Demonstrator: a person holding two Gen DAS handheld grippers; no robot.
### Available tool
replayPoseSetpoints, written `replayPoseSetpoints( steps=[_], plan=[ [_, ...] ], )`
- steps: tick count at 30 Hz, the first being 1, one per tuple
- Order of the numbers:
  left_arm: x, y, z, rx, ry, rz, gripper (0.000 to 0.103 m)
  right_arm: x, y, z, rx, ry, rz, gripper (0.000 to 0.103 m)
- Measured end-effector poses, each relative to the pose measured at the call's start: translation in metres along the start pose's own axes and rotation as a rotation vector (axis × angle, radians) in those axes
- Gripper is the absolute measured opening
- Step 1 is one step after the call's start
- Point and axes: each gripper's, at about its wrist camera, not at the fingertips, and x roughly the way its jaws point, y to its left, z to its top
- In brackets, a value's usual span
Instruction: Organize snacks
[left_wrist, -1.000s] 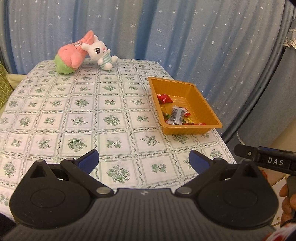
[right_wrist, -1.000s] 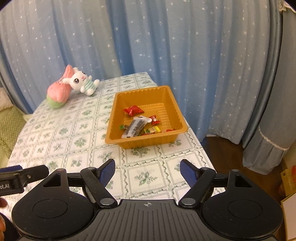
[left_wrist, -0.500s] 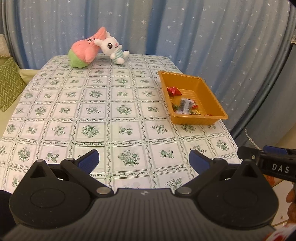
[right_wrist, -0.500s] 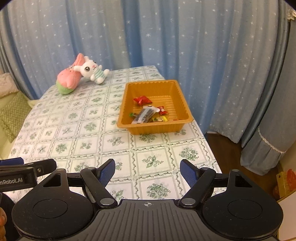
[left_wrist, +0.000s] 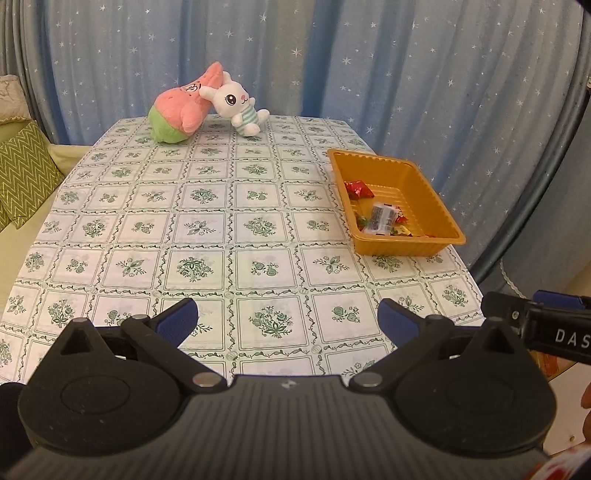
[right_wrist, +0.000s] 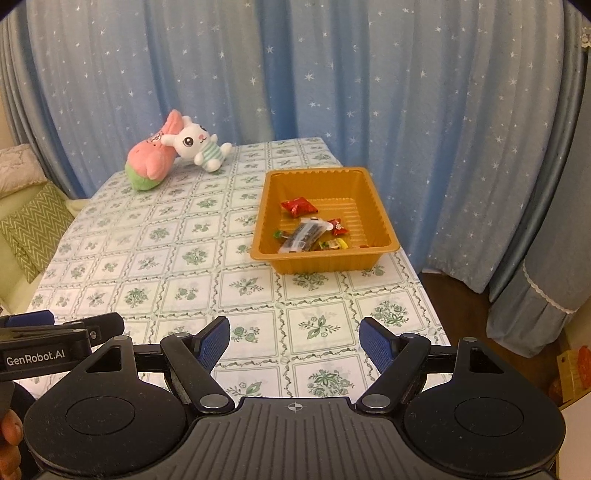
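Observation:
An orange plastic tray stands near the right edge of the table. In it lie a red snack packet, a clear packet with dark contents and several small wrapped candies. My left gripper is open and empty, above the table's near edge, far from the tray. My right gripper is open and empty, above the near right corner, in front of the tray.
A pink and green plush and a white rabbit plush lie at the table's far edge. The table has a floral checked cloth. Blue starred curtains hang behind. A green cushion is at left.
Both grippers have pulled back from the table and tray, so more of the tablecloth shows. Both stay open and empty.

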Motion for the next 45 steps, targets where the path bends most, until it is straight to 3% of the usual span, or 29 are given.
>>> replayPoseSetpoints(
  steps=[45],
  plan=[
    [-0.0019,-0.0047,-0.0008,0.018,-0.005,-0.004,0.103,-0.0003,-0.004,-0.0005,0.013,-0.003,-0.002,0.077]
  ],
)
